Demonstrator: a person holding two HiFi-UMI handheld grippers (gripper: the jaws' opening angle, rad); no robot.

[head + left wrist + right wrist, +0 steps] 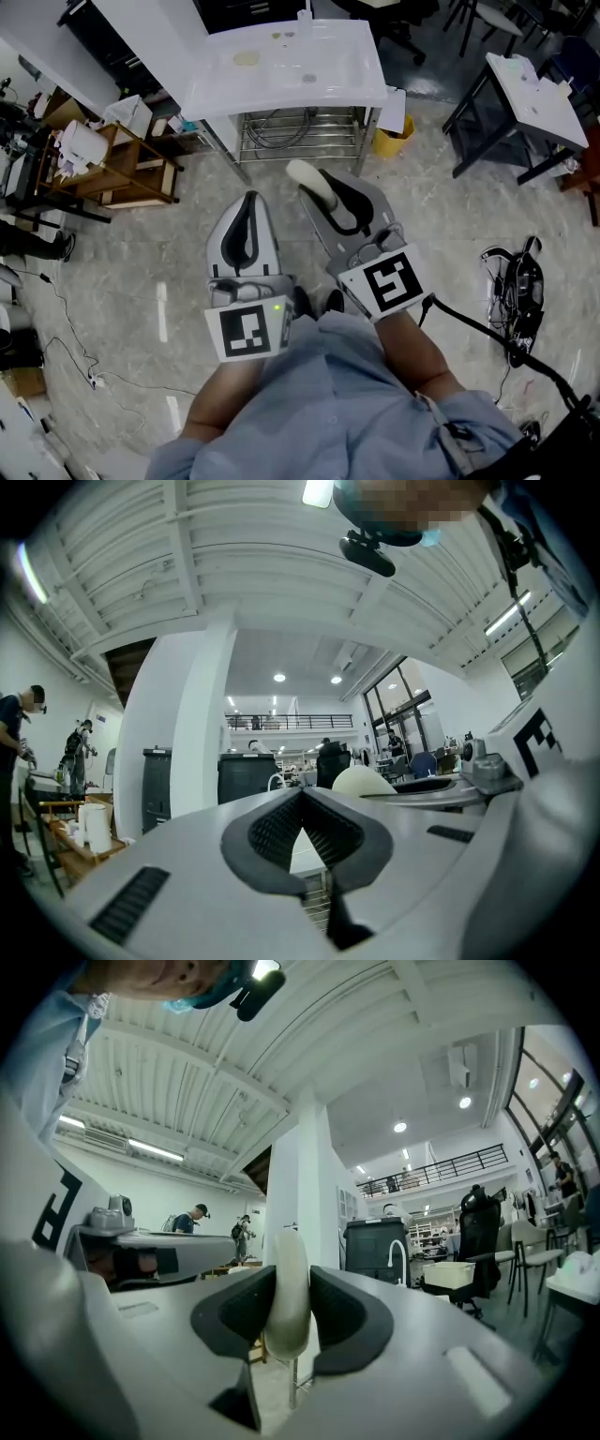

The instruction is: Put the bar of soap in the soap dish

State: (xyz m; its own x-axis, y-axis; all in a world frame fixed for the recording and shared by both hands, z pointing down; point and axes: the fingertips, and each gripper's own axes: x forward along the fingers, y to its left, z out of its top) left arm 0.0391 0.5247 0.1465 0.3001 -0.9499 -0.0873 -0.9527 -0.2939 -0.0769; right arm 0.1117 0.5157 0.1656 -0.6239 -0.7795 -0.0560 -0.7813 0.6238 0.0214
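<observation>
A cream oval bar of soap (pixel 307 178) is pinched edge-on between the black pads of my right gripper (pixel 325 194), which is shut on it and held level above the floor. In the right gripper view the soap (pixel 286 1241) stands upright in the right gripper (pixel 287 1288), sticking out above the pads. My left gripper (pixel 247 212) hangs beside it, shut and empty; its pad tips meet in the left gripper view (pixel 302 799), where the soap (pixel 361 782) shows at the right. Ahead stands a white washbasin (pixel 356 89) with a pale round dish (pixel 247 58) on its left side.
A wire rack (pixel 300 131) sits under the basin, with a yellow bin (pixel 394 136) beside it. A wooden trolley (pixel 117 169) stands at the left, a dark-legged table (pixel 530 94) at the right. Black cables (pixel 516 291) lie on the floor to my right.
</observation>
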